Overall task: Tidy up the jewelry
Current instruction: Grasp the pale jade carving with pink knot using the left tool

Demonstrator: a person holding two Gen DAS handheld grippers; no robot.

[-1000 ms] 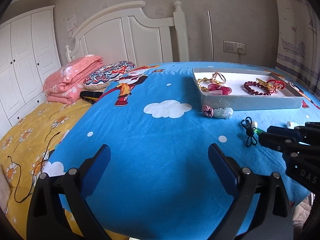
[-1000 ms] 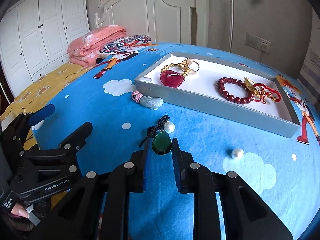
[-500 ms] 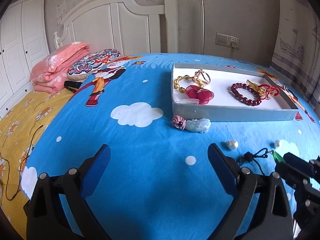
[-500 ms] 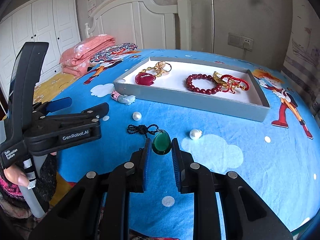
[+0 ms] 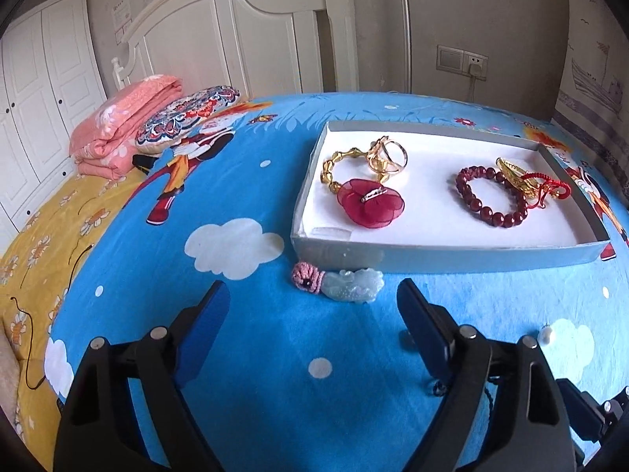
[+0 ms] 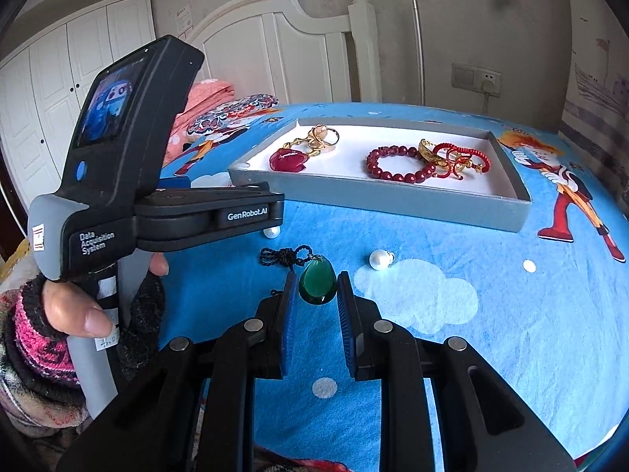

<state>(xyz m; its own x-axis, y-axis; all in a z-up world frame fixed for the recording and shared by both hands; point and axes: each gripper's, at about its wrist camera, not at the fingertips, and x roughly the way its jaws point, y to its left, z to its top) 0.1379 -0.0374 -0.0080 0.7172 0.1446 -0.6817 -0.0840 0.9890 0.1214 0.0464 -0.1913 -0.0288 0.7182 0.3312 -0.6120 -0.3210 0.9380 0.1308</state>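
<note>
My right gripper jaws clamp the green pendant; my left gripper jaws, wide, are closing before the jade charm, nothing between them.

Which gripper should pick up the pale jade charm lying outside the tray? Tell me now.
Left. The left gripper points straight at the pale jade charm, its jaws wide but closing, nothing between them yet. The right gripper is busy, shut on the green pendant.

Left tool jaws wide, closing, nothing between. Right tool clamped, angled downward.
</note>
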